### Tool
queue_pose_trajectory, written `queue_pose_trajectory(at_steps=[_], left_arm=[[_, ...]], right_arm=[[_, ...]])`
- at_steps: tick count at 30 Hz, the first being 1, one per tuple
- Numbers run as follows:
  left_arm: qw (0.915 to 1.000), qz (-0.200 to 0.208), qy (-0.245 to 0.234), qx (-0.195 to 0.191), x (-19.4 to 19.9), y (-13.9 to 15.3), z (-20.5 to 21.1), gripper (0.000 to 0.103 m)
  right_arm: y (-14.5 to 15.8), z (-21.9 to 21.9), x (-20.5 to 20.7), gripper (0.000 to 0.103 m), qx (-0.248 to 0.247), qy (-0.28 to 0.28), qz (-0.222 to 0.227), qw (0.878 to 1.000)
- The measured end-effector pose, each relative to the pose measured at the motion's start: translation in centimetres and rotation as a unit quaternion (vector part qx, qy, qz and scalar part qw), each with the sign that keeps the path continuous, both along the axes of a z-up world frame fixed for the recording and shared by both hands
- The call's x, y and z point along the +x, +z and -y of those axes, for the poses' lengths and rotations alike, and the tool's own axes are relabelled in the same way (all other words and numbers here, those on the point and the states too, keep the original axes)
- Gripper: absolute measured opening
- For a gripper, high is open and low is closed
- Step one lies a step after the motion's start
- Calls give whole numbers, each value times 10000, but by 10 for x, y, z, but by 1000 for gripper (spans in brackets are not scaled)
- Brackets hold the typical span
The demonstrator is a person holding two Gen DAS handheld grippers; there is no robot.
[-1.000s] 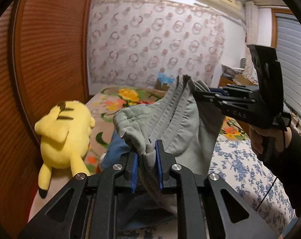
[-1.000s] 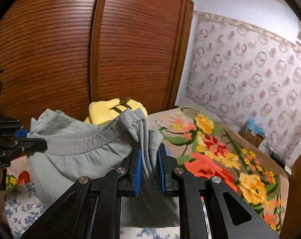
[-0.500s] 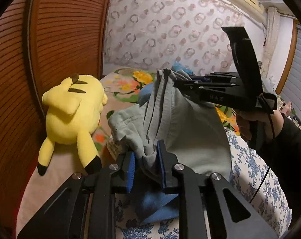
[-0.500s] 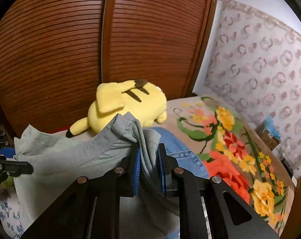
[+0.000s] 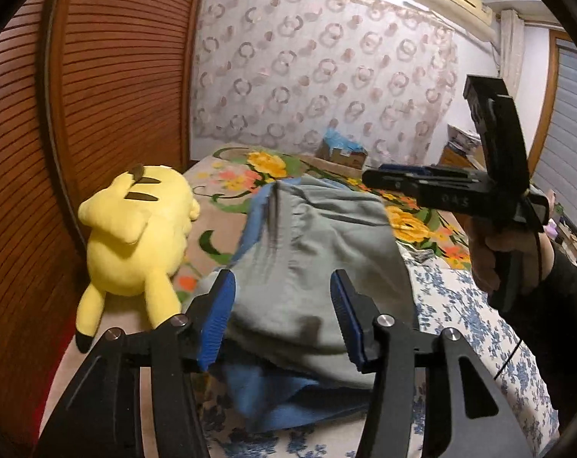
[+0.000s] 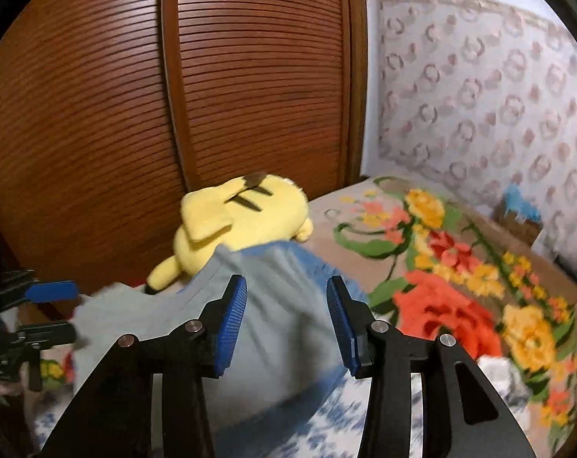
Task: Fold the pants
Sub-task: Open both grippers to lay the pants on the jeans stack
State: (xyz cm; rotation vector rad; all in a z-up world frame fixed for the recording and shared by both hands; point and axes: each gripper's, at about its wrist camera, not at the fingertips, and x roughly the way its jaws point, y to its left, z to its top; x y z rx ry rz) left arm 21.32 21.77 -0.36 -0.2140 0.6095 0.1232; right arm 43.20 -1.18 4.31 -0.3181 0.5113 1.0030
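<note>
The grey pants (image 5: 311, 267) lie in a folded heap on a blue garment (image 5: 280, 393) on the bed. My left gripper (image 5: 282, 315) hangs just over their near edge. Its jaws are opening, and the blue pads (image 5: 217, 316) stand clear of the cloth. In the right wrist view the pants (image 6: 277, 328) lie below my right gripper (image 6: 288, 316), whose jaws are opening too, with nothing pinched. The right gripper (image 5: 380, 177) also shows past the pants' far right corner, held by a hand in a dark sleeve. The left gripper (image 6: 59, 311) shows at the left edge.
A yellow plush toy (image 5: 135, 236) lies left of the pants, against slatted wooden wardrobe doors (image 6: 250, 95). A floral blanket (image 6: 460, 286) covers the far bed and a blue-flowered sheet (image 5: 460, 305) the near part. A cardboard box (image 5: 341, 149) sits by the patterned wall.
Both grippers held the grey pants up, pinched shut. Now both have opened and the pants have dropped onto the blue garment. The right gripper has drawn away from the cloth.
</note>
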Motion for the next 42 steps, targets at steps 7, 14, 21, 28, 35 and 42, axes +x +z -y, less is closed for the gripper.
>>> queue_pose_trajectory(at_steps=[7, 14, 21, 28, 35, 42], left_arm=[[9994, -311, -139, 86, 9, -15, 10, 53], [9984, -550, -134, 93, 5, -31, 16, 53], [9982, -569, -89, 179, -3, -24, 19, 53], [9980, -569, -65, 266, -13, -18, 26, 53], [9979, -526, -131, 352, -22, -10, 38, 53], [9981, -442, -205, 382, -38, 0, 51, 54]], right_arm=[[-18, 10, 17, 45, -107, 34, -396, 9992], [-30, 2, 48, 45, -101, -260, -689, 9972], [-25, 8, 20, 45, -49, -429, -477, 9979], [-19, 28, -30, 45, -31, -474, -262, 9985], [-18, 56, -76, 45, -23, -675, -245, 9974], [-9, 84, -114, 45, 85, -857, -213, 9961]])
